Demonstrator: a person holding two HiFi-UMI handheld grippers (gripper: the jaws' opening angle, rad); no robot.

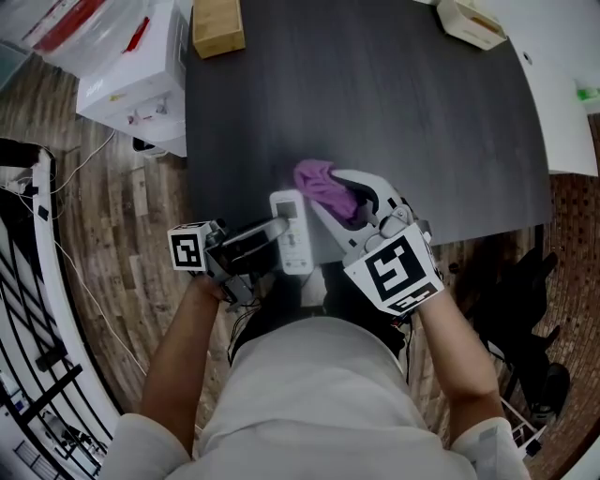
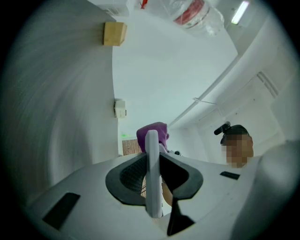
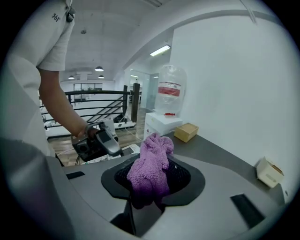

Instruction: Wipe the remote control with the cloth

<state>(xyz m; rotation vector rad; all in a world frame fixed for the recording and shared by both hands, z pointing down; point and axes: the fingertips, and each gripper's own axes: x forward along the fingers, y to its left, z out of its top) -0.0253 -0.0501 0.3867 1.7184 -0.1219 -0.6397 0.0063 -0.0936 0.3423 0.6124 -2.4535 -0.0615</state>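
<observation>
The white remote control (image 1: 292,231) hangs edge-on over the table's near edge, with my left gripper (image 1: 272,230) shut on its lower end. In the left gripper view the remote (image 2: 152,171) stands as a thin white slab between the dark pads. My right gripper (image 1: 361,208) is shut on the purple cloth (image 1: 323,186), which bunches just right of the remote's top end and touches it. The cloth (image 3: 151,169) fills the jaws in the right gripper view, and behind the remote its purple tip (image 2: 154,131) shows in the left gripper view.
The dark table (image 1: 375,103) carries a tan box (image 1: 217,26) at its far left corner and a cream box (image 1: 473,22) at the far right. A white appliance (image 1: 136,80) stands on the wooden floor to the left. A railing (image 1: 37,309) runs further left.
</observation>
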